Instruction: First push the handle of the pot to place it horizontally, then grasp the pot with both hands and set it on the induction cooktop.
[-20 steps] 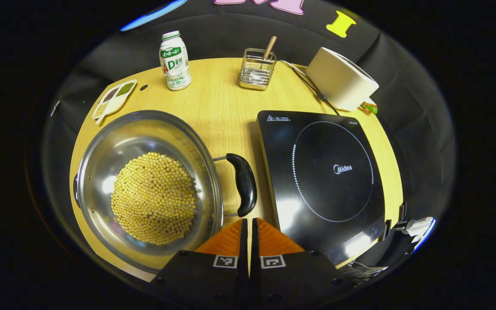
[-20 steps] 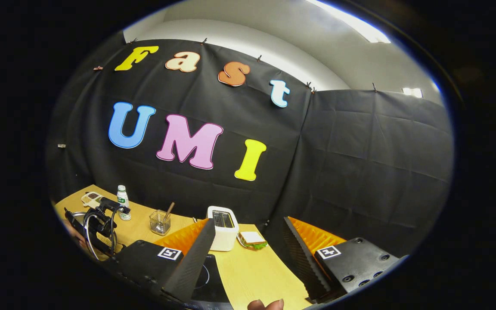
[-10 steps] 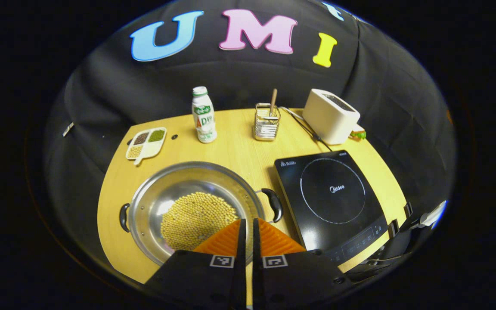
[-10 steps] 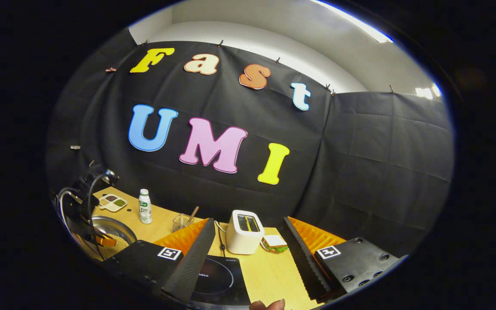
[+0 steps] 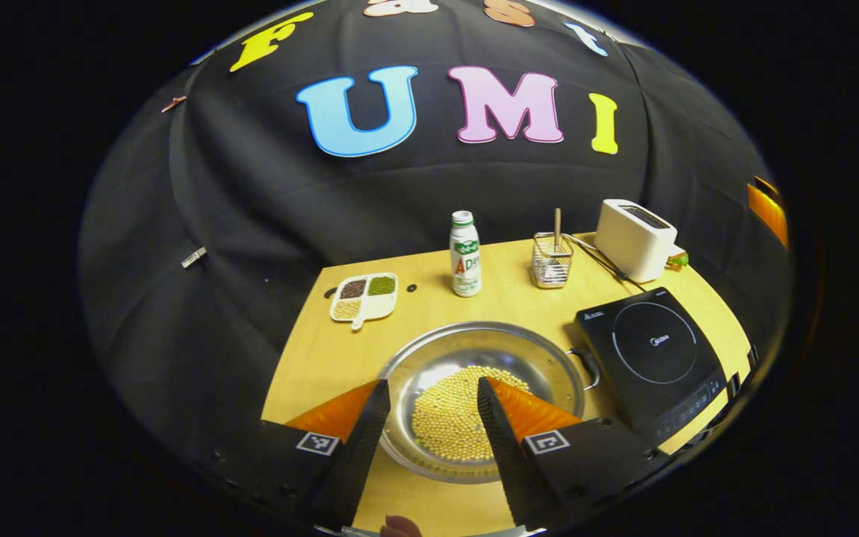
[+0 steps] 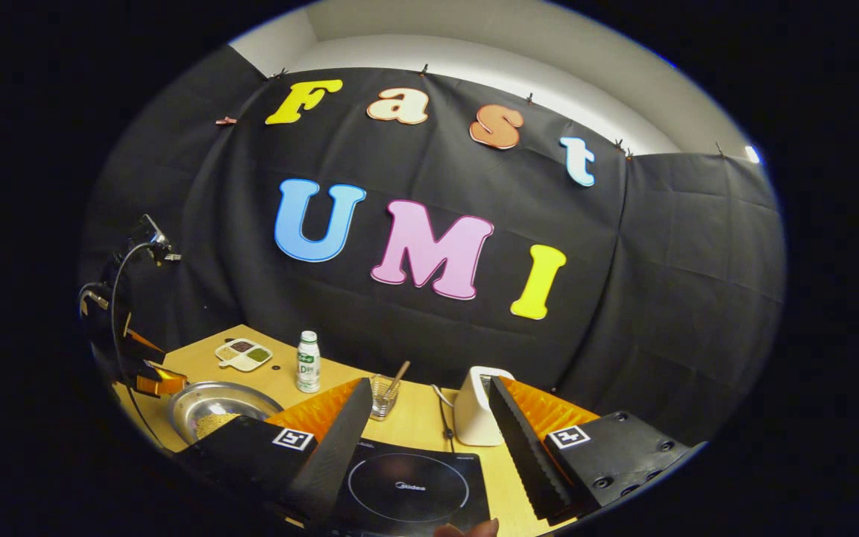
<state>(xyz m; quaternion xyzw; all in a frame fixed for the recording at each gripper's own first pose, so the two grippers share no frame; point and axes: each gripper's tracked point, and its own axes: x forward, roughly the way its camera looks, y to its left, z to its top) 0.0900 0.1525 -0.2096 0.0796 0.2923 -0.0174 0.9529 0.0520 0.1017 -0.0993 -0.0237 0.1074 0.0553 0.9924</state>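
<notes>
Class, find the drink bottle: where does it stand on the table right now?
In the left gripper view, the drink bottle stands upright at the table's far edge, between the divided dish and the wire holder, behind the pot.

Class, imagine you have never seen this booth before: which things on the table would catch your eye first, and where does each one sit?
The wide shiny steel pot of yellow beans sits at the near middle of the wooden table, framed between the open orange fingers of the left tool. The flat black induction cooktop lies just right of it. At the back stand a white bottle and a cream toaster.
</notes>
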